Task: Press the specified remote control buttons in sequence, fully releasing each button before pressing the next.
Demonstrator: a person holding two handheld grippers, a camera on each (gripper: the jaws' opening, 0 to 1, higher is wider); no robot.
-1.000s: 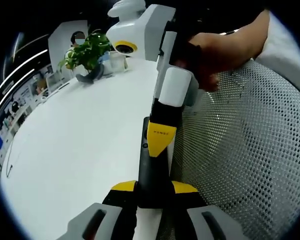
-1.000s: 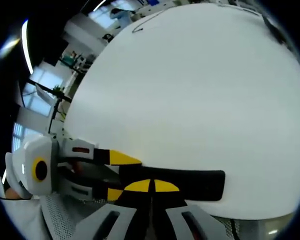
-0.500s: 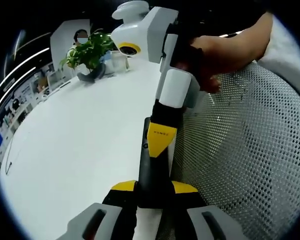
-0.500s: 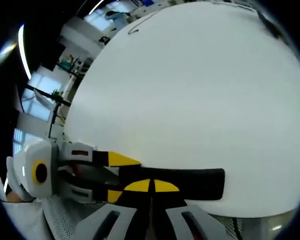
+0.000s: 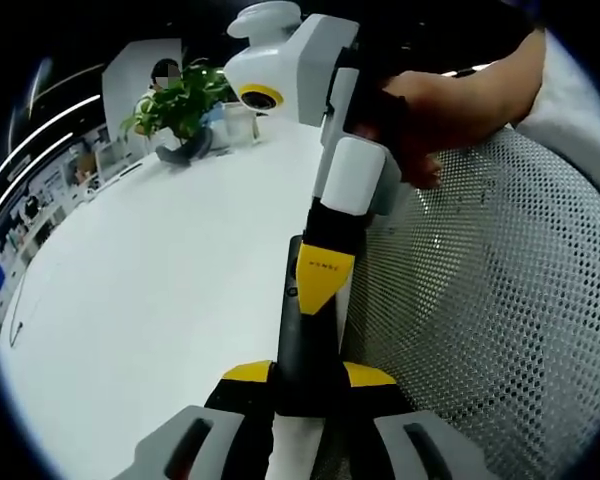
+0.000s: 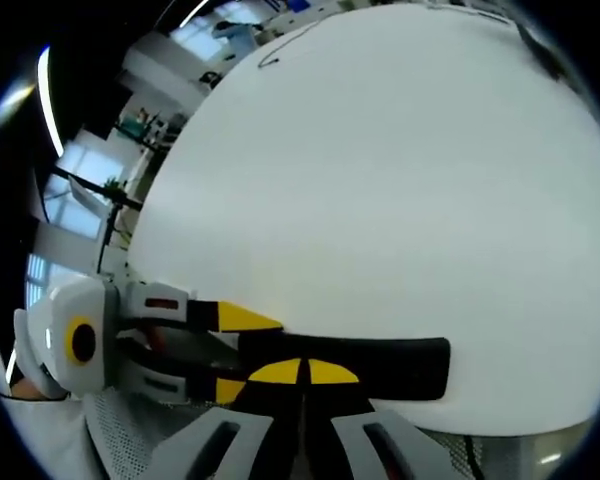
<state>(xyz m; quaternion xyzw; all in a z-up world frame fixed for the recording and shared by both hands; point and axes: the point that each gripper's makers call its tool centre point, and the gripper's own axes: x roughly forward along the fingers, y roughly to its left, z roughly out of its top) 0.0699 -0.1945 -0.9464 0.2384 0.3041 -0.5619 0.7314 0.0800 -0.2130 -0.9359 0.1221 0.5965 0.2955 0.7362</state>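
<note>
Left gripper view: the left tool (image 5: 305, 372) is grasping the near end of a black remote control (image 5: 302, 340), its yellow-tipped jaws closing on either side of the slim body. The remote is lying along the near edge of the white table (image 5: 150, 290), beside a mesh chair back (image 5: 490, 300). The right tool (image 5: 322, 280) is coming in from above, its jaws clenched together into one yellow tip that is resting on the remote's upper face, apparently on a button; the button itself is too small to identify. A hand (image 5: 430, 110) is gripping the right tool's body, the forearm reaching in across the chair back. A potted plant (image 5: 175, 105) is standing at the far edge of the table.

Right gripper view: the right tool (image 6: 302, 373) is showing its shut jaws against the remote control (image 6: 350, 365), which is crossing the view sideways at the table (image 6: 380, 180) edge. The left tool (image 6: 225, 345) is entering from the left and holding the remote's end.

Judgement: a press appears to be in progress. To do it well, the left tool should be keeping the remote steady and flat while the right tip is pushing straight down on one button alone, then lifting fully clear before moving to the next.
</note>
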